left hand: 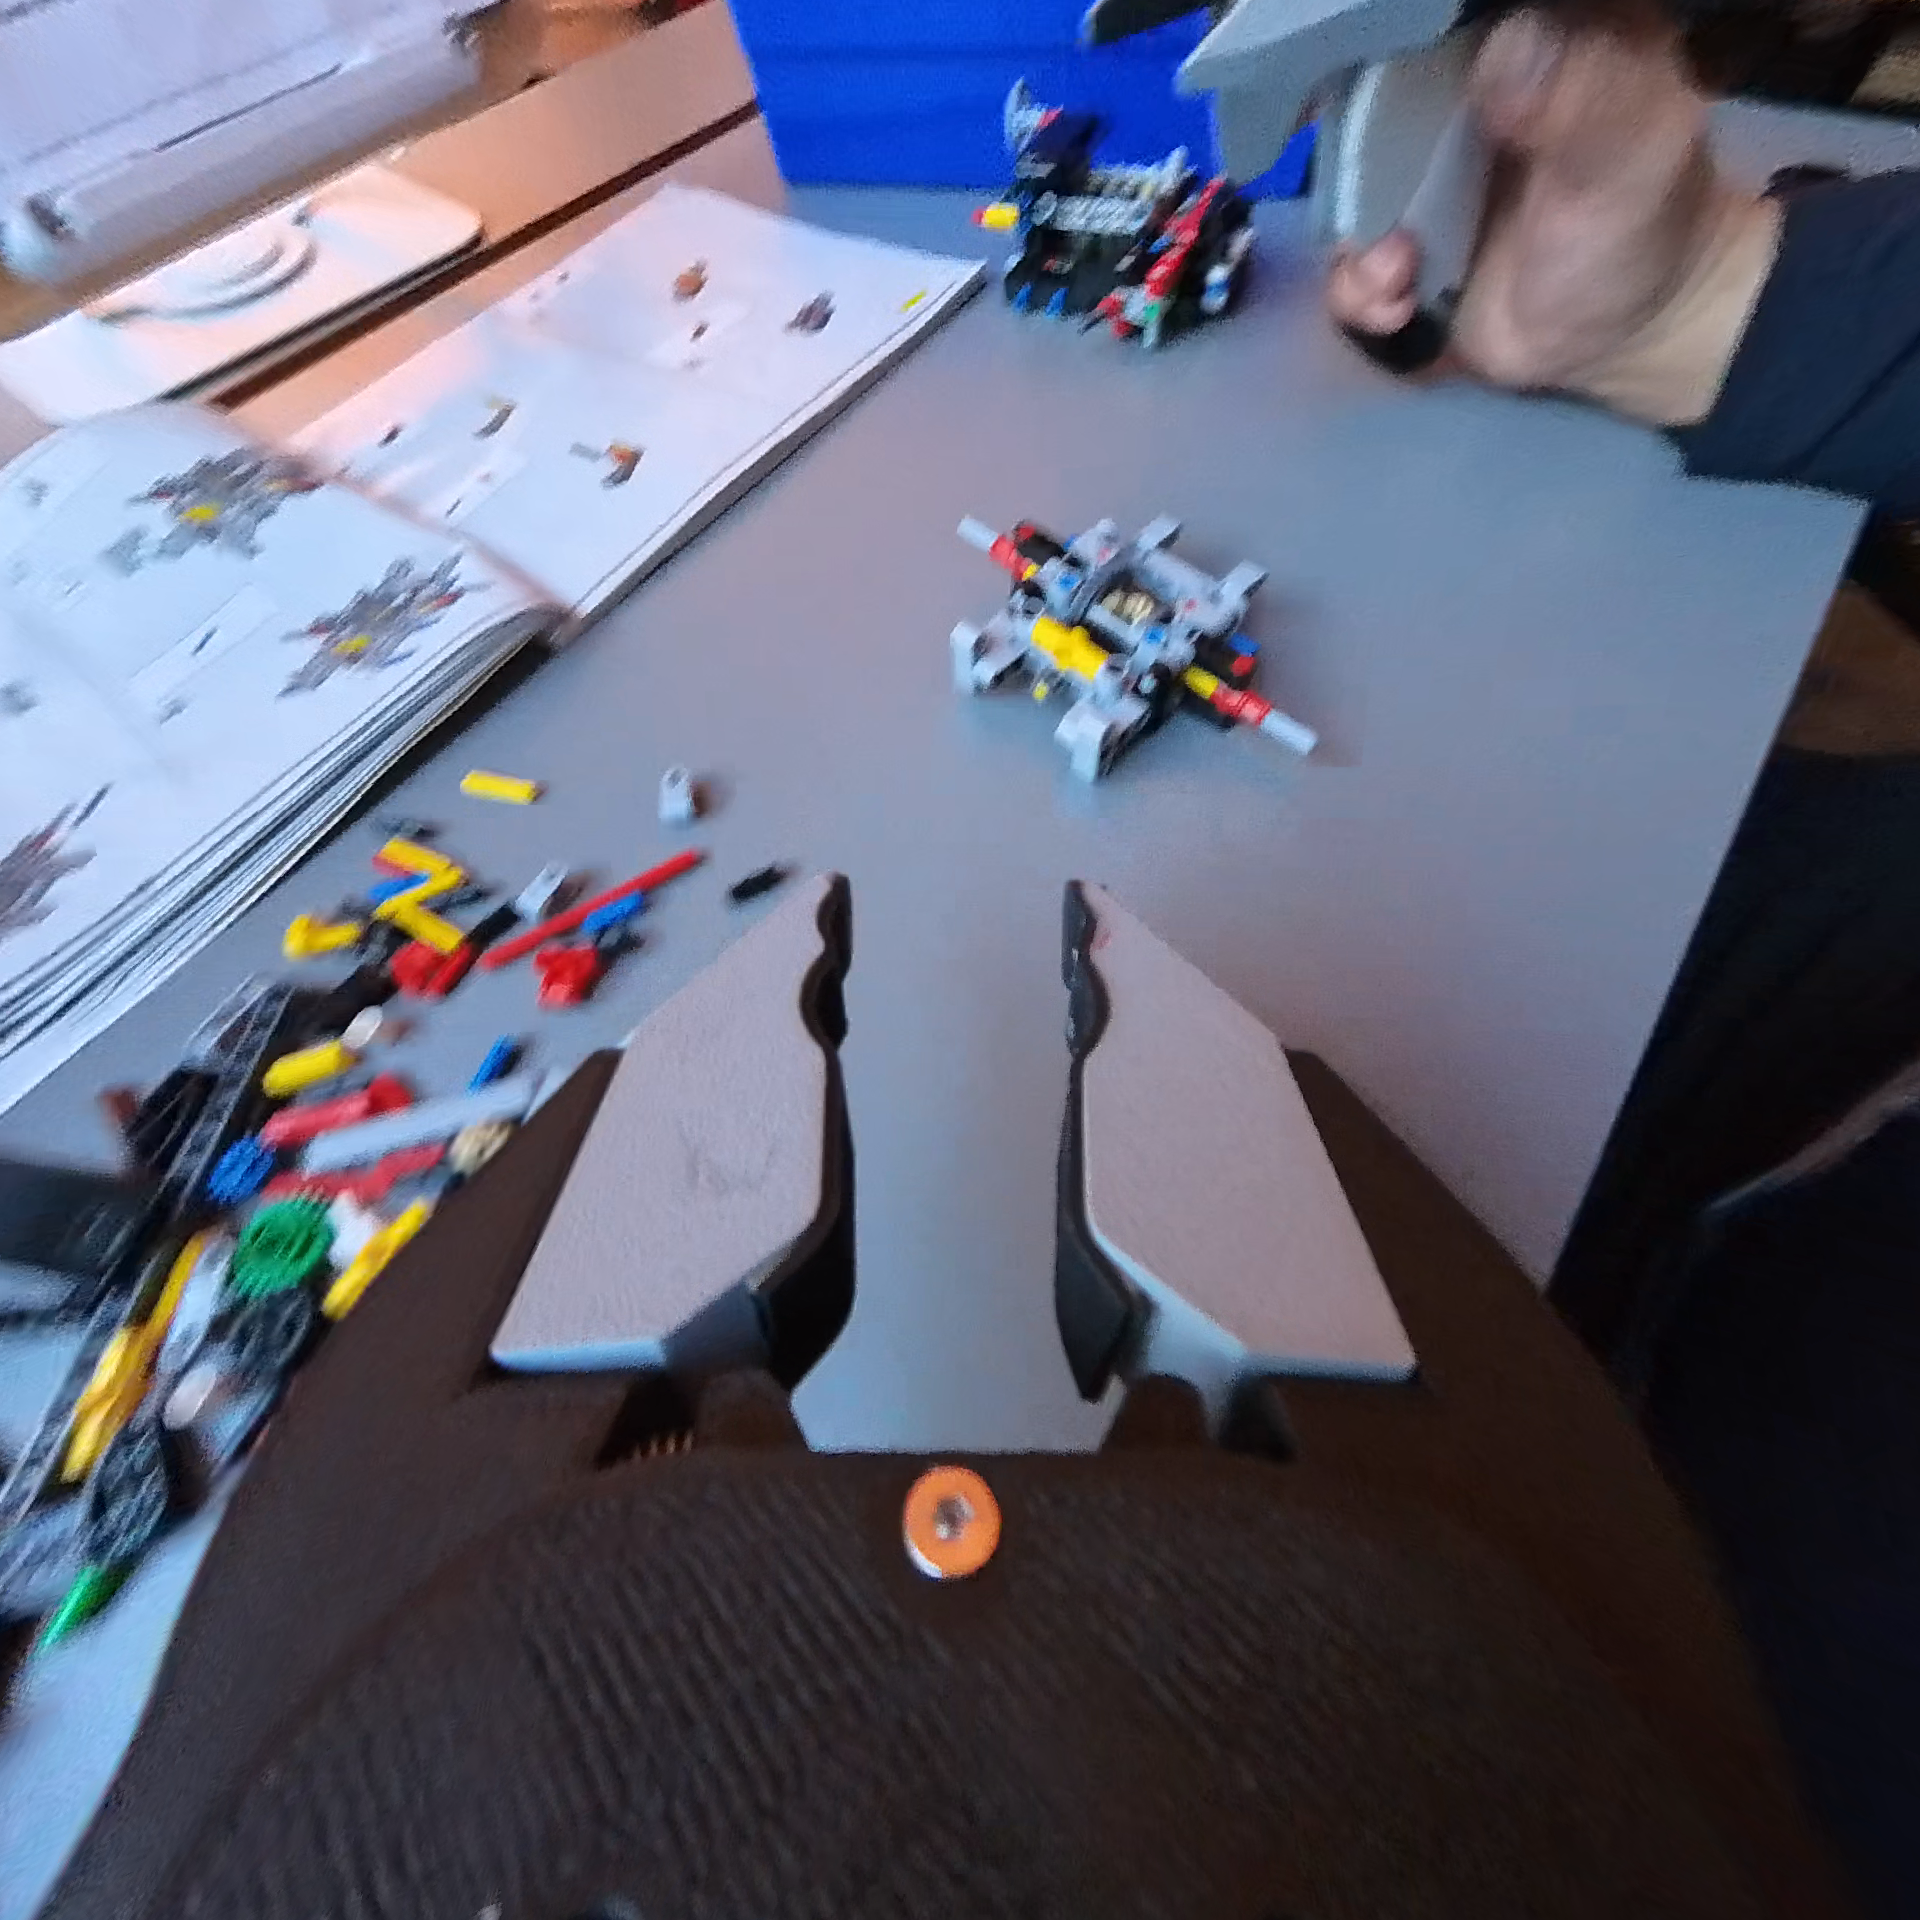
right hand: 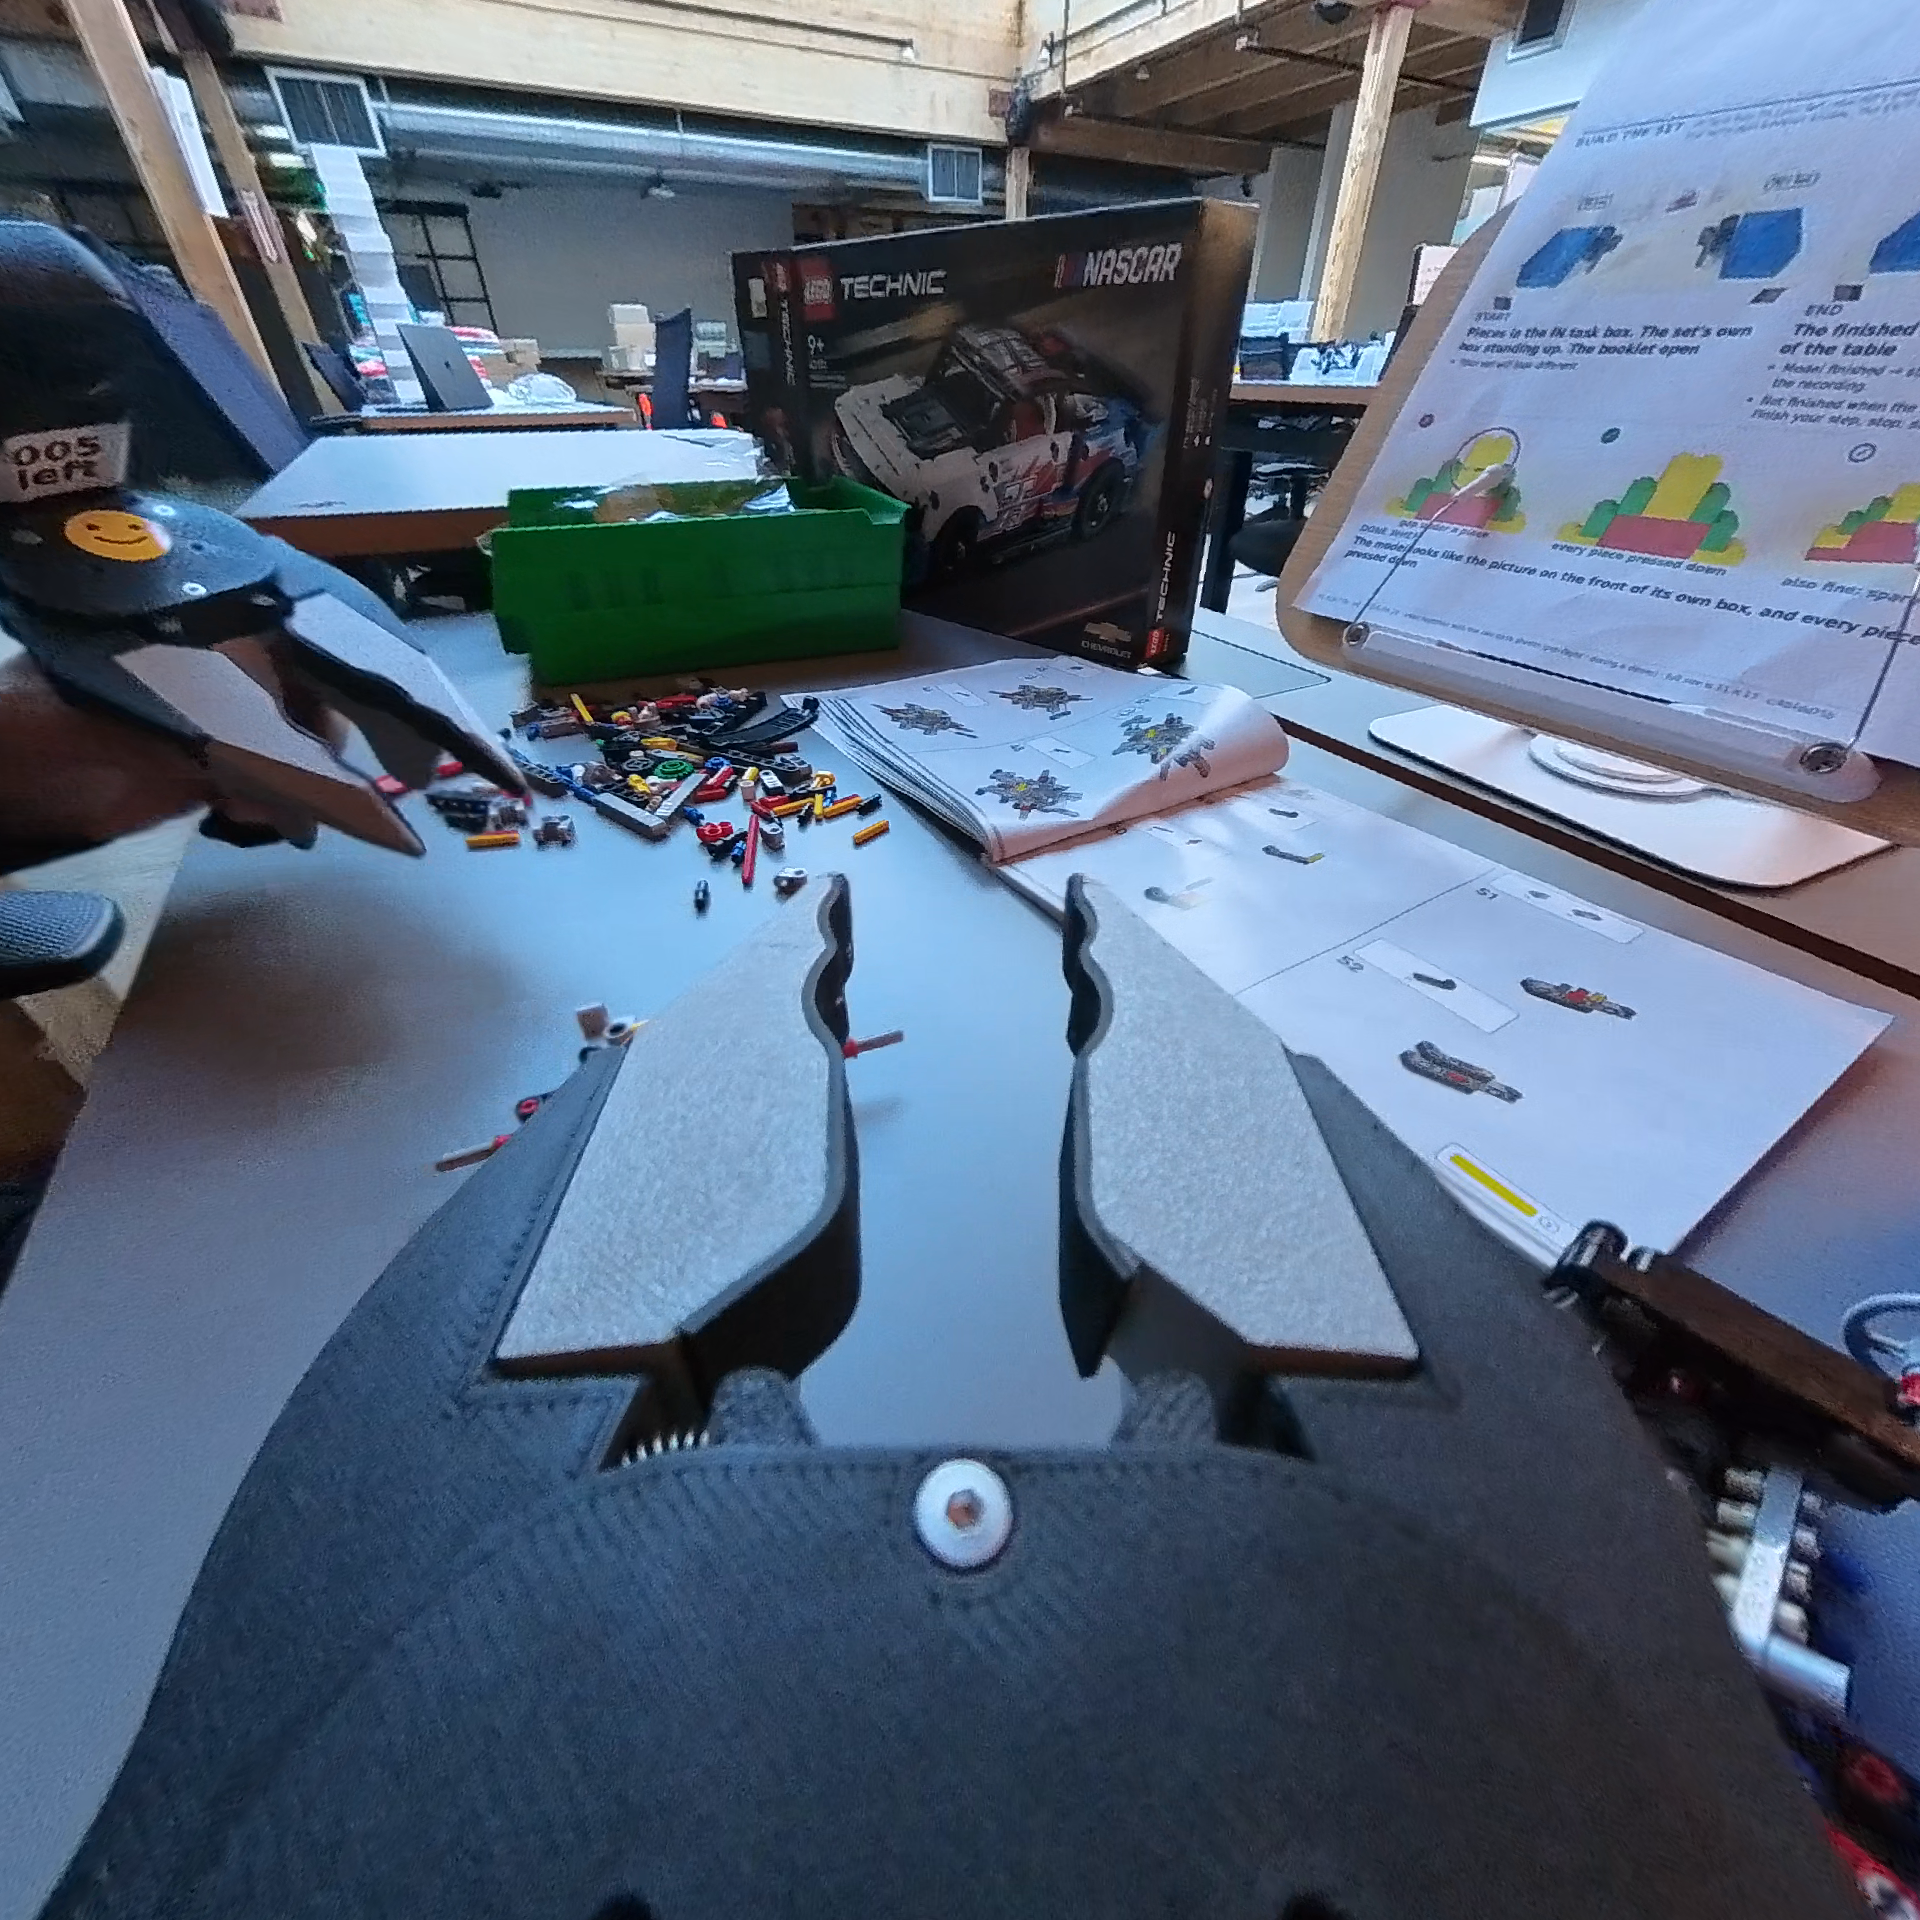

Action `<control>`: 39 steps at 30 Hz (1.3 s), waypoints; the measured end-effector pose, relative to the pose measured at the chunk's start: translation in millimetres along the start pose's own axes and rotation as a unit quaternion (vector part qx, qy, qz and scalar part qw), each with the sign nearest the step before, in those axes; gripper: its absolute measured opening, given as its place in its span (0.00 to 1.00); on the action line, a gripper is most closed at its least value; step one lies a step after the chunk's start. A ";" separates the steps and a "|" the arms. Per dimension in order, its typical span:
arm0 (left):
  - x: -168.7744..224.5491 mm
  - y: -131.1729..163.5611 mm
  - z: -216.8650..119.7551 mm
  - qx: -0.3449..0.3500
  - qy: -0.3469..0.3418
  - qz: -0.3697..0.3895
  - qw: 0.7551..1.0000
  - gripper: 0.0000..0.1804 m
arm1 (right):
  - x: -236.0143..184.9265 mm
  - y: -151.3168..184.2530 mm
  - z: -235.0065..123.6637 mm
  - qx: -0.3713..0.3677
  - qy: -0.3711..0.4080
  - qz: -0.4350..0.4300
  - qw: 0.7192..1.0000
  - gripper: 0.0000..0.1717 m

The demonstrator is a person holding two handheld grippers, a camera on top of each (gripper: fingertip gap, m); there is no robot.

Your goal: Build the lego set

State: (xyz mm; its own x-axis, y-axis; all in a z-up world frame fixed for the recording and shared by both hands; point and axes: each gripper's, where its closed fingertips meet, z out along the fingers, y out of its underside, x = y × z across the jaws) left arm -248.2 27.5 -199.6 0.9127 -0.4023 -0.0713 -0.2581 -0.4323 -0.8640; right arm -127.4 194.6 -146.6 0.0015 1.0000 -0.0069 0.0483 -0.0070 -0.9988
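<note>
Grey and yellow plastic, the small brick assembly (left hand: 1117, 644) lies on the bench (left hand: 1455, 623) ahead of the left gripper (left hand: 956, 904) — jaws spread, empty, like the right gripper (right hand: 956, 904) — light, stiff, likely snap-apart, best pinched across its grey frame.

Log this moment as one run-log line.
left tongs: open, empty | right tongs: open, empty | loose bricks: piled beside booklet

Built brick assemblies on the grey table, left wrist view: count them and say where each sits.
2. A grey-and-yellow assembly sits mid-table, ahead of the open left tongs. A darker blue, black and red assembly sits at the far end, before a blue box. Others may be hidden in the loose pile.
</note>
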 end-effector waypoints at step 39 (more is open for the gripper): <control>-185.6 7.6 46.7 -0.147 -0.061 0.000 0.987 0.12 | -18.0 21.7 11.9 -0.049 -0.048 0.024 0.997 0.18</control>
State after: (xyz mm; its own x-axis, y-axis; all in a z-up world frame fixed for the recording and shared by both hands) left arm -404.7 136.6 -216.2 0.9394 -0.3105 -0.1457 -0.3225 -0.6555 -0.6829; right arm -138.2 176.5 -168.6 -0.0890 0.9940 -0.0638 0.1485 -0.0501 -0.9876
